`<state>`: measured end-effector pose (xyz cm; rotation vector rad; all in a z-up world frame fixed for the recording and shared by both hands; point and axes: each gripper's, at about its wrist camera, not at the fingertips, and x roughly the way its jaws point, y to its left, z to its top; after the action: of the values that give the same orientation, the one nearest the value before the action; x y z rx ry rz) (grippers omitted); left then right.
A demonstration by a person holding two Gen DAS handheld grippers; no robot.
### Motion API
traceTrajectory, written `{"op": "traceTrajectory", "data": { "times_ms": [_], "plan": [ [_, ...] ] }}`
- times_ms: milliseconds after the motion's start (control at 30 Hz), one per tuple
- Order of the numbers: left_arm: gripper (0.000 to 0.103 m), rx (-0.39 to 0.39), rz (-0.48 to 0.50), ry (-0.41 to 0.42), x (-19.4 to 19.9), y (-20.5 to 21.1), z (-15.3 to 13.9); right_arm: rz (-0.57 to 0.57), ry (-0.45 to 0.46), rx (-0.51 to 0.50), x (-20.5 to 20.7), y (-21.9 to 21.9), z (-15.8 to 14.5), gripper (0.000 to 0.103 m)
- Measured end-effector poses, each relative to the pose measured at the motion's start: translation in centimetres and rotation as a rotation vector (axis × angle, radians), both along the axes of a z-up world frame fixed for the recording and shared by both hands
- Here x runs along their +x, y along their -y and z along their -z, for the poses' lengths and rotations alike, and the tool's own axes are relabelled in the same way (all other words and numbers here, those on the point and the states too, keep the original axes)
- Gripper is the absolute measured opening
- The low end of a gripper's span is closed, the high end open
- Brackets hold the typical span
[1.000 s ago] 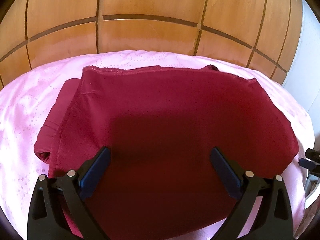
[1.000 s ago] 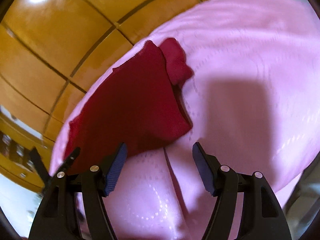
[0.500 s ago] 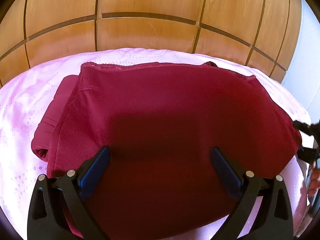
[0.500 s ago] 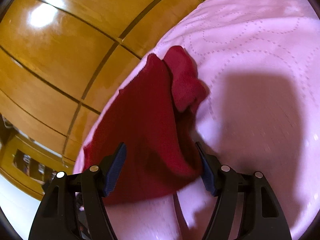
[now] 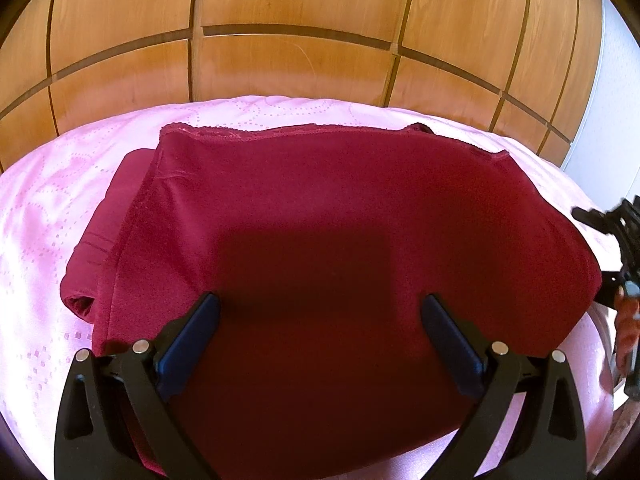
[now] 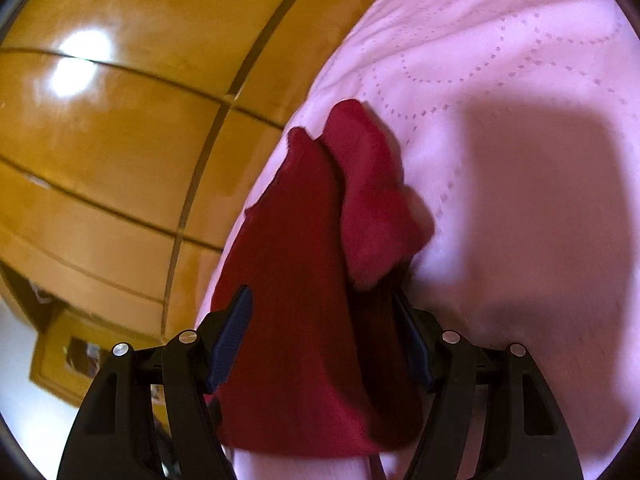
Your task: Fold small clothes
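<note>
A dark red garment (image 5: 320, 248) lies spread over a pink patterned bedcover (image 5: 48, 208), filling the middle of the left wrist view, with a scalloped trim along its far edge near the top of the cloth. A folded layer of the same cloth sticks out at its left side, ending in a rolled lip at the lower left. Behind the bedcover, wooden panels (image 5: 288, 20) fill the upper part of the frame.

The left gripper (image 5: 320, 332) stands wide open at the bottom of that view, above the near part of the garment, its blue-padded fingers (image 5: 188, 344) well apart and holding nothing; its shadow falls on the cloth between them.

In the right wrist view, the right gripper (image 6: 324, 336) sits at the bottom centre, also spread wide, with the garment's edge (image 6: 304, 280) running between its fingers (the cloth fills the gap, yet the pads are not closed on it). The picture is blurred. A lighter red flap (image 6: 372, 200) lies just right of the main fold. At the right edge of the left view, the right gripper (image 5: 616, 264) shows only partly.
</note>
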<state>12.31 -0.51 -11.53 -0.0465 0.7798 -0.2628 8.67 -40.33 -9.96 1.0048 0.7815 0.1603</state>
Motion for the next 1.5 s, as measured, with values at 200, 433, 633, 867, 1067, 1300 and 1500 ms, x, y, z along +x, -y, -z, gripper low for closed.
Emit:
{"op": "traceTrajectory", "data": {
  "times_ms": [200, 433, 633, 867, 1067, 1300, 1500],
  "plan": [
    [0.1, 0.003, 0.0, 0.002, -0.1, 0.1, 0.0, -0.001, -0.022, -0.062, 0.5, -0.9, -0.4, 0.056],
    [0.1, 0.006, -0.002, -0.001, -0.1, 0.1, 0.0, 0.038, -0.004, -0.027, -0.4, 0.4, 0.9, 0.03],
    [0.1, 0.088, -0.037, -0.02, 0.1, 0.6, -1.1, 0.062, 0.007, -0.051, -0.3, -0.3, 0.3, 0.026],
    [0.1, 0.081, -0.151, 0.008, 0.1, -2.9, -2.9, 0.066, 0.048, -0.106, -0.9, -1.2, -1.9, 0.024],
    [0.1, 0.047, -0.249, -0.004, -0.5, -7.0, -2.7, 0.047, 0.093, -0.213, -0.7, -3.2, -5.1, 0.023],
    [0.1, 0.013, -0.333, -0.051, -0.6, -10.2, -1.4, 0.011, 0.152, -0.27, -0.9, -5.6, -8.4, 0.021],
    [0.1, -0.036, -0.354, -0.09, -0.7, -11.3, -0.5, -0.025, 0.186, -0.269, -0.9, -7.7, -10.6, 0.021]
  ]
}}
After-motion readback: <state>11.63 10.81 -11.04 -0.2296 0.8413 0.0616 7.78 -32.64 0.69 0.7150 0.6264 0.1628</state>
